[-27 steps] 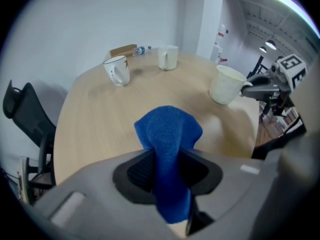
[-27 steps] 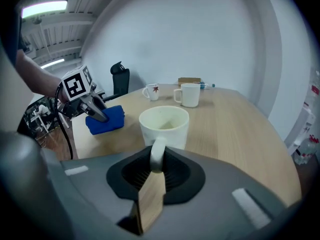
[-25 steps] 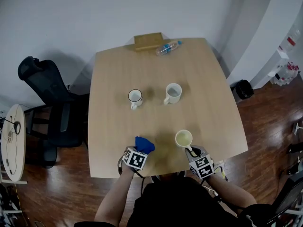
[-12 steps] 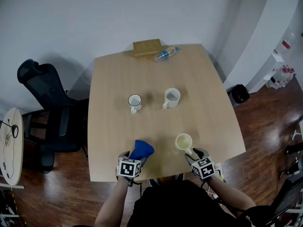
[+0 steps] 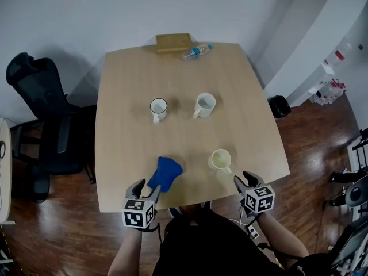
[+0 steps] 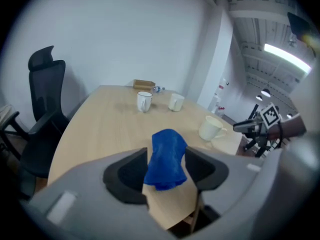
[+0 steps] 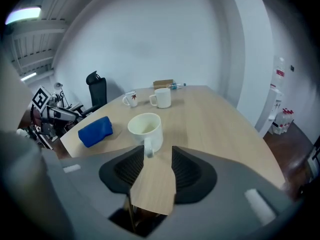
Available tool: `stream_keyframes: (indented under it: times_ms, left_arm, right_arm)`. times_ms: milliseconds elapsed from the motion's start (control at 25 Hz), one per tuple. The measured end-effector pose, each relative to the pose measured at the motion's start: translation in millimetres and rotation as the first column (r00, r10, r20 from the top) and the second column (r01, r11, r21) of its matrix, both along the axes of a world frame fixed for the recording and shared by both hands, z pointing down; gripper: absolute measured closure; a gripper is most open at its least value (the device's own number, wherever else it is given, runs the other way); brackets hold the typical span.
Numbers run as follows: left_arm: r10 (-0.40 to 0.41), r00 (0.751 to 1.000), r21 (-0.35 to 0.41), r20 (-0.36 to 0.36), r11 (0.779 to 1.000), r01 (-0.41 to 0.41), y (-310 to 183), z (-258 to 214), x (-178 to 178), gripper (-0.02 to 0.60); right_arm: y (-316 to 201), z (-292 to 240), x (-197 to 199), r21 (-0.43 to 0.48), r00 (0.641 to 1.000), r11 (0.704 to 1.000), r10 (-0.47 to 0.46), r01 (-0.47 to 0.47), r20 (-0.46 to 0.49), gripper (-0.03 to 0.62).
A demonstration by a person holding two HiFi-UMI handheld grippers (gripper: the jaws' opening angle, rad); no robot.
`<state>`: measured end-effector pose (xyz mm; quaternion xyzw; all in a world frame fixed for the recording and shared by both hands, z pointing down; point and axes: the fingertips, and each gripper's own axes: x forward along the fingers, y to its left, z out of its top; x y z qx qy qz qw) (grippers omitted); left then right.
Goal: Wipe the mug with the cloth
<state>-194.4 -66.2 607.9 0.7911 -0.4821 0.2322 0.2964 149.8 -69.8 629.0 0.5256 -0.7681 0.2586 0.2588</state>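
A folded blue cloth [image 5: 164, 172] lies on the wooden table [image 5: 123, 145] near its front edge. My left gripper [image 5: 145, 188] hovers at that edge just behind the cloth. Its jaws are closing; in the left gripper view the cloth [image 6: 166, 156] reaches in between them, and the pads do not touch it. A cream mug [image 5: 220, 159] stands to the right, handle toward my right gripper [image 5: 245, 180]. That gripper's jaws are closing too. In the right gripper view the mug [image 7: 145, 126] stands just ahead of the gripper [image 7: 158, 159], its handle at the mouth, untouched.
Two white mugs [image 5: 158, 107] [image 5: 204, 104] stand mid-table. At the far edge lie a plastic bottle [image 5: 194, 52] and a wooden block [image 5: 172, 42]. A black office chair [image 5: 40, 125] stands left of the table. A dark bin [image 5: 278, 104] sits on the floor at the right.
Both grippers have let go and drawn back toward the table's front edge. The cloth now lies loose on the table, and the cream mug stands free.
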Motion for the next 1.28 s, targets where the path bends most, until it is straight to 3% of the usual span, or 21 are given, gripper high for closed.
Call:
stream_keyframes:
  times_ms: [160,280,480,640,840,1040,1280]
  left_arm:
    - [0.002,1.0,0.049,-0.025,0.999,-0.001,19.4,-14.8,12.4,0.417]
    - [-0.003,1.0,0.087,-0.027,0.996,0.005,44.0,-33.6,27.9,0.426]
    - [-0.016,0.999,0.15,-0.039,0.988,0.021,87.4,-70.3,70.7,0.467]
    - [0.022,0.998,0.158,-0.053,0.987,-0.013,140.4,-79.9,139.8,0.499]
    - [0.058,0.995,0.15,-0.078,0.988,-0.046,209.8,-91.6,209.7,0.506]
    - [0.065,0.996,0.209,-0.058,0.977,-0.051,248.0,-112.7,214.7,0.507]
    - [0.07,0.995,0.247,-0.074,0.968,-0.05,267.5,-124.1,202.0,0.508]
  right_arm:
    - [11.5,-25.9,-7.6,0.068,1.0,0.998,-0.003,0.001,0.027,0.464]
    - [24.2,-48.8,-17.5,0.116,0.994,0.993,-0.043,0.031,0.099,0.576]
    - [54.4,-97.4,-21.0,0.191,0.959,0.979,-0.115,0.066,0.26,0.58]
    - [109.3,-126.8,-3.9,0.246,0.918,0.966,-0.171,0.084,0.357,0.579]
    - [176.5,-122.2,12.9,0.21,0.86,0.967,-0.229,0.145,0.457,0.579]
    - [217.4,-134.2,18.9,0.248,0.852,0.955,-0.262,0.161,0.454,0.579]
    - [235.9,-161.7,3.4,0.343,0.884,0.927,-0.283,0.152,0.372,0.579]
